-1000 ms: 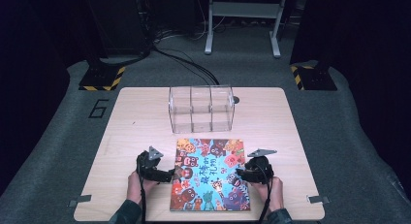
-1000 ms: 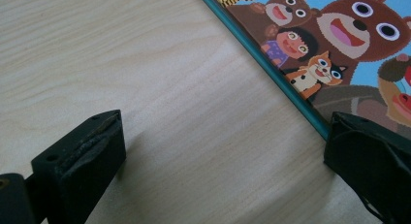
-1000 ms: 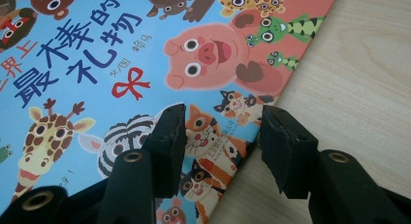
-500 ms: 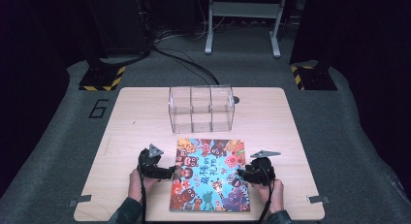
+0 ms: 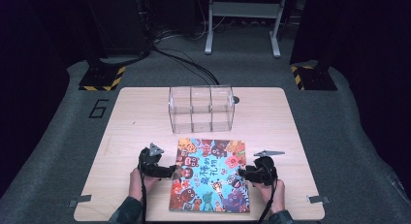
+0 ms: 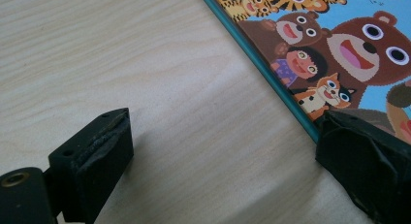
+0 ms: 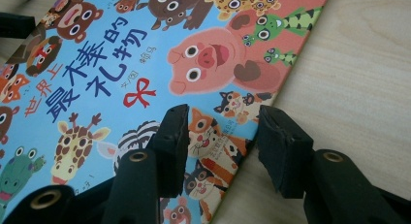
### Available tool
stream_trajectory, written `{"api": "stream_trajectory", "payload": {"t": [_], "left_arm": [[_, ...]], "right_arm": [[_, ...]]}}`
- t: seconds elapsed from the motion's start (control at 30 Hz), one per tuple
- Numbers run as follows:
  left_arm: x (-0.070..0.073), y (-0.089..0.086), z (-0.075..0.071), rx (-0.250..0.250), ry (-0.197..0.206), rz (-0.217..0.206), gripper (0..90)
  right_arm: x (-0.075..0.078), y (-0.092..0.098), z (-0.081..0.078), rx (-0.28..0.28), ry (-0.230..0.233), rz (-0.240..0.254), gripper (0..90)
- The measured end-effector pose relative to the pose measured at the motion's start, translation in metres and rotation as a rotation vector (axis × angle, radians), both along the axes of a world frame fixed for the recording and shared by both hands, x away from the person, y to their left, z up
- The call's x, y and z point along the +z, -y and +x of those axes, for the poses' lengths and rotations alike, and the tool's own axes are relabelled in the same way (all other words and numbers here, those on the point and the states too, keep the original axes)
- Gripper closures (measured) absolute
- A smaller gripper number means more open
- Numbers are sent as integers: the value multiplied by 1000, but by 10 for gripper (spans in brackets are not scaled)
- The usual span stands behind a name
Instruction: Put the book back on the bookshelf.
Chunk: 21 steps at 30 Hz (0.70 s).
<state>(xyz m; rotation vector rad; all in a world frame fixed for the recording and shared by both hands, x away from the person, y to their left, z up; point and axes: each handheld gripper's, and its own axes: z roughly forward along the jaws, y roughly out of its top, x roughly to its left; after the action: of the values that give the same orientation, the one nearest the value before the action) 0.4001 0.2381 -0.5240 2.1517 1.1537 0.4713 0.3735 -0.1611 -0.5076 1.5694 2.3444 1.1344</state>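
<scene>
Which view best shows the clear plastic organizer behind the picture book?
The high view: the clear organizer stands whole on the table, its three compartments visible, just beyond the picture book. The two gripper views look low across the book's cover and edges, giving nothing of the organizer.

High view overhead; gripper views close, all sharing book (image 5: 210,175).

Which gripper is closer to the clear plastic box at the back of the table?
Left, narrowly. The left gripper sits at the picture book's left edge, below the clear plastic box's left end. The right gripper is at the book's right edge, farther toward the table's right side.
</scene>
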Motion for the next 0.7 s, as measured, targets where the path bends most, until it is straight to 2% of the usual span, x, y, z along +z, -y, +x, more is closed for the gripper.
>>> {"api": "stream_trajectory", "payload": {"t": [0.03,0.07,0.1,0.13,0.2,0.27,0.3,0.37,0.5,0.6,0.7], "left_arm": [[-1,2,0,16,-8,-18,62],[0,1,1,4,0,-1,64],[0,2,1,11,-3,-14,67],[0,2,2,0,-4,-1,68],[0,3,3,4,1,-4,68],[0,6,5,-3,-4,0,66],[1,6,5,0,-11,2,67],[2,7,4,-7,-18,29,67],[3,8,2,-12,-32,37,65],[2,9,2,5,-29,31,65],[3,8,5,5,-28,30,67]], "right_arm": [[1,0,-2,-13,-28,7,551],[1,1,-3,-7,-23,11,551],[1,2,-5,-21,-41,29,552],[0,4,-5,-22,-38,42,556],[-1,6,-4,-23,-34,48,563],[0,0,-4,-34,-31,-48,544],[1,-3,-3,-35,-38,-72,538],[4,-4,1,-33,-71,-87,535],[8,-6,7,-18,-116,-122,521],[10,-9,9,-11,-143,-133,499],[8,-5,6,-6,-125,-115,529]]}}
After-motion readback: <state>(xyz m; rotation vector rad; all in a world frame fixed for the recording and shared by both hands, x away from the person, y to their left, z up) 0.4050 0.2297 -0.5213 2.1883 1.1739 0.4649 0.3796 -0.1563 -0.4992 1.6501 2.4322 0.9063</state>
